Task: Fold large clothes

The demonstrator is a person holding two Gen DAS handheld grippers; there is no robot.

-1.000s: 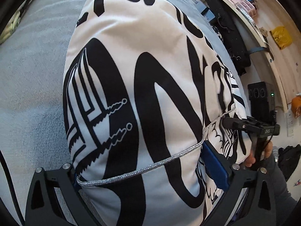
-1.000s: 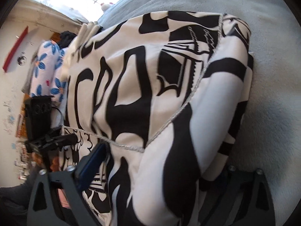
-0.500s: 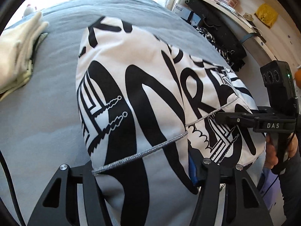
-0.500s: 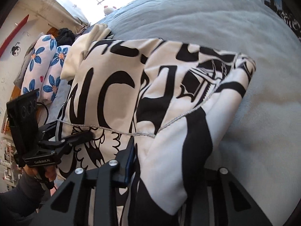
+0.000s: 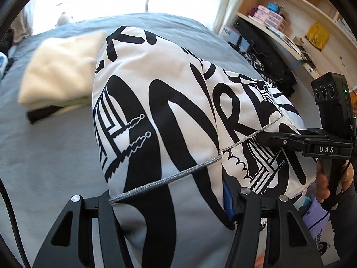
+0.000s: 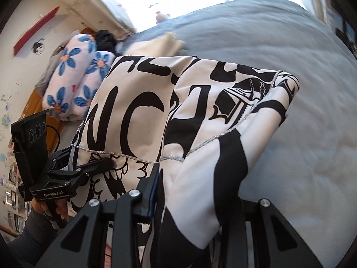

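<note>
Both grippers (image 5: 169, 203) (image 6: 198, 203) clamp the garment's (image 5: 178, 111) silver-stitched hem.

Open bedcover to either side, clutter at the far end.

Wide bare stretch of grey bed (image 6: 301, 93) right of the black-and-white garment (image 5: 169, 102); another bare strip on its left. Blocked beyond by a cream folded pile (image 5: 60, 76) touching the garment's far corner, floral pillows (image 6: 75, 76) along the wall, and a shelf unit (image 5: 296, 22) close beside the bed's edge.
</note>
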